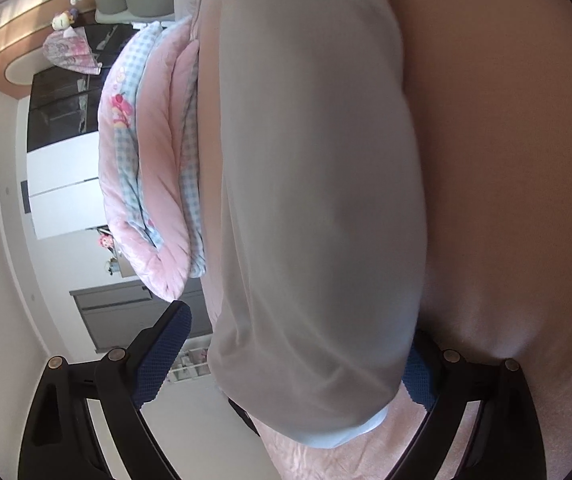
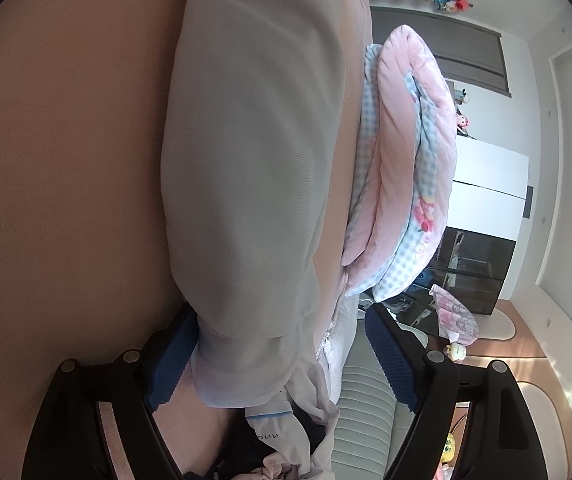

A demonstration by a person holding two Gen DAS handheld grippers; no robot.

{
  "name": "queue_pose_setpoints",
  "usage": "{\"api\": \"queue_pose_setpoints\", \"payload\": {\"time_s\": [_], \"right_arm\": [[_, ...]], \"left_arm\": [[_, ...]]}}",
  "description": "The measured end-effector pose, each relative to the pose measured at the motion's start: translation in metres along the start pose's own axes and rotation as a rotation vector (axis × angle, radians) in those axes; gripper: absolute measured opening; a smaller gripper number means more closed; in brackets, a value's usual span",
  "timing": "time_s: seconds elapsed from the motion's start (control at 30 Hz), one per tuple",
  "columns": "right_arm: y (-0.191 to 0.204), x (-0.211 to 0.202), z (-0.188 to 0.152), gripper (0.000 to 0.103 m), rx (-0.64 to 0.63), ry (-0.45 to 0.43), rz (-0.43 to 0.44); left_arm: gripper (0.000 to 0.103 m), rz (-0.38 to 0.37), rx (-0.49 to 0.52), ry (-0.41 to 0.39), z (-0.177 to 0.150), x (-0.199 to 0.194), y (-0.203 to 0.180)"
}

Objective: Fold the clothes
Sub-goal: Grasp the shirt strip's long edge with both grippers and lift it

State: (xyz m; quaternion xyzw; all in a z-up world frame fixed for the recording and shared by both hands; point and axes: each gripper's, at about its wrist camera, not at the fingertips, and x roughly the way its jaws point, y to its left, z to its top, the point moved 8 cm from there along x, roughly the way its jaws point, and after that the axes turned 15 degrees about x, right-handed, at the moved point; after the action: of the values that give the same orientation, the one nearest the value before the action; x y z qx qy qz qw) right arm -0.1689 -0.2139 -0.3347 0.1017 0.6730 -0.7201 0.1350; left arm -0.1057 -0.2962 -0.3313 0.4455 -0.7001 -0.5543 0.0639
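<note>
Bed surface [image 1: 518,168]: tan-pink sheet filling the 3 o'clock half of the left wrist view and the 9 o'clock half of the right wrist view [image 2: 58,168]
Grey garment [image 1: 314,184]: pale grey folded cloth lying on the bed surface, its long axis running from 12 to 6 o'clock in both views, one narrow end toward each camera; in the right wrist view [image 2: 246,152] a folded edge crosses it near 6 o'clock
Pink quilt [image 1: 154,168]: rolled pink and blue-check bedding just beside the grey garment, at 9 o'clock in the left wrist view, at 3 o'clock in the right wrist view [image 2: 406,160]
Left gripper [image 1: 298,364]: jaws spread wide, one blue pad on each side of the garment's near end; pads look clear of the cloth, nothing gripped
Right gripper [image 2: 282,364]: jaws spread wide astride the garment's other end; whether the 9 o'clock pad touches the cloth cannot be told, no pinch visible
Loose clothes [image 2: 286,436]: small white and dark heap at 6 o'clock, right wrist view
</note>
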Motion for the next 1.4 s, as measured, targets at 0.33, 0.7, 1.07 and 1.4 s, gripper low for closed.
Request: {"api": "queue_pose_setpoints", "payload": {"time_s": [0.33,0.7,1.07,1.4], "right_arm": [[0.005,0.008,0.007,0.083,-0.064,0.014,0.008],[0.009,0.012,0.008,0.083,-0.094,0.032,0.011],[0.043,0.004,-0.001,0.022,-0.105,0.028,-0.009],[0.035,0.005,0.003,0.021,-0.063,0.004,0.028]], "left_arm": [[0.038,-0.066,0.013,0.002,0.008,-0.004,-0.026],[0.018,-0.028,-0.057,0.01,0.008,-0.009,-0.035],[0.016,0.046,-0.114,0.031,0.006,-0.016,-0.039],[0.018,0.006,-0.097,0.03,0.003,-0.02,-0.041]]}}
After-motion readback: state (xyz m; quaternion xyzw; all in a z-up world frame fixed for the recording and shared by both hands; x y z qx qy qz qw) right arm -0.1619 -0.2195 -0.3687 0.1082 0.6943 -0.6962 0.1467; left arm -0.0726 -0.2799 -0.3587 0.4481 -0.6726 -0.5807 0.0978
